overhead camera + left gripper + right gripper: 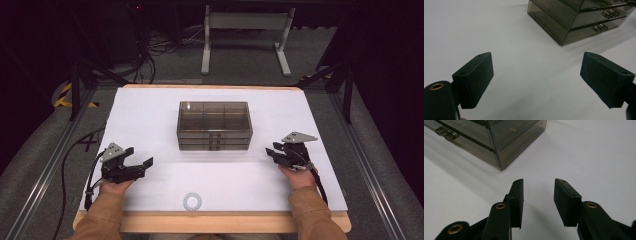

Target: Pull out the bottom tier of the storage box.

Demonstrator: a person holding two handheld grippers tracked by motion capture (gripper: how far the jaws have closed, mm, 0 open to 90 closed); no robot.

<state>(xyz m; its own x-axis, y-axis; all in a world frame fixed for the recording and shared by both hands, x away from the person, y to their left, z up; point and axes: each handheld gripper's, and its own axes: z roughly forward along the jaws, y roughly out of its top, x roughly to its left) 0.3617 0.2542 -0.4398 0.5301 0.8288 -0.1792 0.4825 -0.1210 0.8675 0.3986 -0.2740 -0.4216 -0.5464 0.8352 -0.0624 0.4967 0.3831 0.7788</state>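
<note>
A smoky transparent drawer box stands in the middle of the white table, its drawer fronts with small handles facing me. My left gripper rests low at the left, jaws wide apart and empty, pointing right toward the box. In the left gripper view its pads frame bare table. At the right, my right gripper points left toward the box; its jaws stand partly apart with nothing between them, as the right gripper view confirms. A small clear ring lies near the front edge.
The table's wooden front edge runs below the ring. Metal rails flank the table on both sides. Cables trail off the left side, and a white table frame stands on the floor behind.
</note>
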